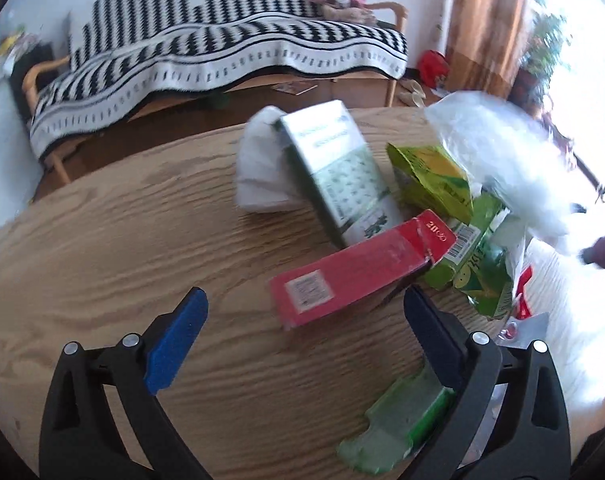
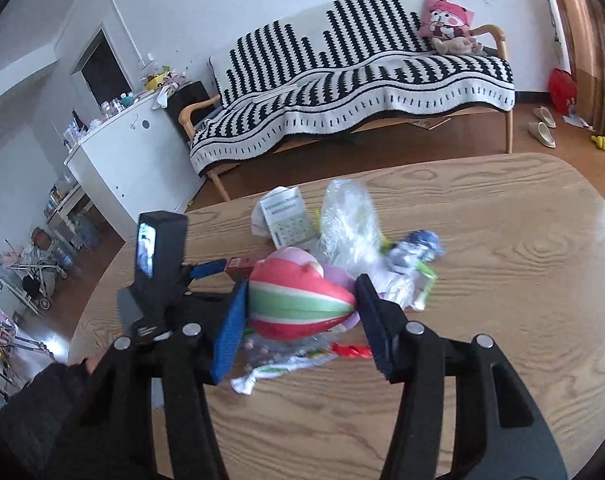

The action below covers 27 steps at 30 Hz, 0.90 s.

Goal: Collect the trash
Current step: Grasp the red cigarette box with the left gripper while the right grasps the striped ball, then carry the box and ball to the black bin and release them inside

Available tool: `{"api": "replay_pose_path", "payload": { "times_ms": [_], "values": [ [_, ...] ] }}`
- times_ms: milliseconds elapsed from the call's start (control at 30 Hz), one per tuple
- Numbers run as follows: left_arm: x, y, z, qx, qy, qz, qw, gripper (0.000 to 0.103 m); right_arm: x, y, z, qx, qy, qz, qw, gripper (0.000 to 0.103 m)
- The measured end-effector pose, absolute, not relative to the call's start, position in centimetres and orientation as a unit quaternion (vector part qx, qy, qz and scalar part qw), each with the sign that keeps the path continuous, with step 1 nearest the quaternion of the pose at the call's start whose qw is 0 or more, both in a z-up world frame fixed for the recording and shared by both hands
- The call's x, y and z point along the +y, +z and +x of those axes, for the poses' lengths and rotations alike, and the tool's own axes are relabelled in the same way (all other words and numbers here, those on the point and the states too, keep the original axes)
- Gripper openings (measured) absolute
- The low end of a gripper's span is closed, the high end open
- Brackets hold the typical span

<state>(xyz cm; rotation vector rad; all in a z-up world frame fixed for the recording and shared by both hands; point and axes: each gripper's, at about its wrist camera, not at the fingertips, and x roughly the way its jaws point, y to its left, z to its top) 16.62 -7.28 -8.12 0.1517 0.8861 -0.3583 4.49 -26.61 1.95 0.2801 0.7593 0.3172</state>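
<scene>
A pile of trash lies on the wooden table (image 1: 102, 240). In the left wrist view my left gripper (image 1: 302, 328) is open, its fingers wide apart just short of a red box (image 1: 354, 272). Behind it lie a green-and-white box (image 1: 338, 168), green snack packets (image 1: 434, 180), a clear plastic bag (image 1: 502, 160) and a flat green piece (image 1: 402, 420). In the right wrist view my right gripper (image 2: 298, 320) is closed around a puffy red, white and green striped bag (image 2: 298, 300). The left gripper (image 2: 162, 256) shows beside it.
A sofa with a black-and-white striped blanket (image 2: 362, 80) stands beyond the table. A white cabinet (image 2: 130, 160) is at the left. Curtains (image 1: 486, 20) and a bright window are at the right. More wrappers (image 2: 286, 360) lie under the right gripper.
</scene>
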Motion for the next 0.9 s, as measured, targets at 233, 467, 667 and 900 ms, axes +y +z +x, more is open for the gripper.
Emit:
{"api": "replay_pose_path", "payload": {
  "times_ms": [233, 467, 667, 900],
  "values": [
    [-8.7, -7.7, 17.1, 0.415, -0.187, 0.081, 0.887, 0.072, -28.5, 2.3, 2.5, 0.365, 0.164, 0.149, 0.904, 0.053],
    [-8.6, -5.8, 15.9, 0.426, -0.169, 0.082, 0.885, 0.037, -28.8, 3.3, 1.2, 0.356, 0.171, 0.155, 0.905, 0.053],
    [-8.5, -2.2, 13.8, 0.417, -0.15, 0.066, 0.894, 0.036, -30.4, 4.2, -0.5, 0.349, 0.156, 0.162, 0.91, 0.053],
    [-11.9, 2.0, 10.4, 0.385, -0.173, 0.044, 0.905, 0.036, -37.0, 4.2, -3.6, 0.345, 0.09, 0.188, 0.915, 0.053]
  ]
}}
